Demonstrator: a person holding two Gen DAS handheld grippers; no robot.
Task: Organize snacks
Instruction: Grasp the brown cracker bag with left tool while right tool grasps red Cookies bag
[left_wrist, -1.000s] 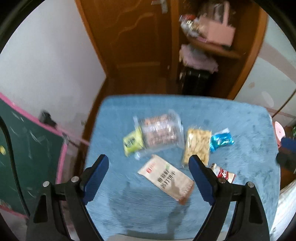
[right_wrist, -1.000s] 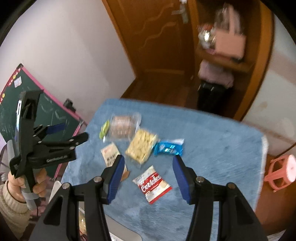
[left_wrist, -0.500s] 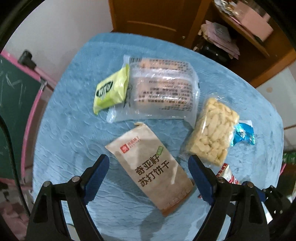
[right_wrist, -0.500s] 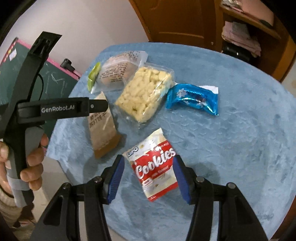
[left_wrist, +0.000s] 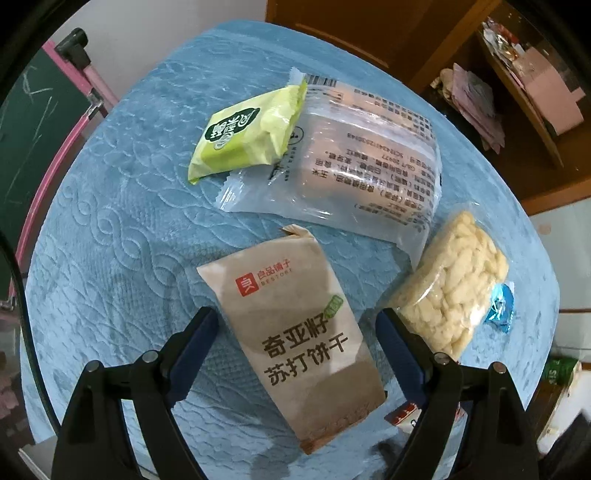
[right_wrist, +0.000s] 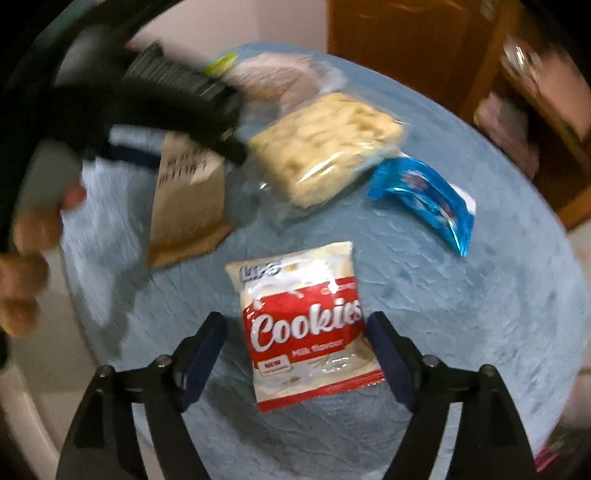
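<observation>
On the blue-clothed table (left_wrist: 110, 221), a brown cracker packet (left_wrist: 295, 343) lies between the wide-spread fingers of my left gripper (left_wrist: 295, 317), which hangs open just above it. Behind it are a green packet (left_wrist: 245, 134), a clear bread bag (left_wrist: 362, 162), a bag of yellow puffs (left_wrist: 450, 291) and a blue packet (left_wrist: 500, 306). In the right wrist view a red-and-white cookies packet (right_wrist: 303, 328) lies flat between the pads of my right gripper (right_wrist: 295, 321). Its jaws are opening and do not press on the packet. The left gripper's body (right_wrist: 177, 96) is blurred at upper left.
A green chalkboard with a pink frame (left_wrist: 22, 129) stands left of the table. A wooden door (left_wrist: 369, 29) and a cluttered shelf (left_wrist: 517, 74) are behind it. The person's hand (right_wrist: 26, 258) shows at the left edge. The table's near edge lies close under both grippers.
Both grippers have sunk towards the table and tipped downward, so the packets look much larger. The right jaws have spread wider around the cookies packet. The left jaws stayed wide.
</observation>
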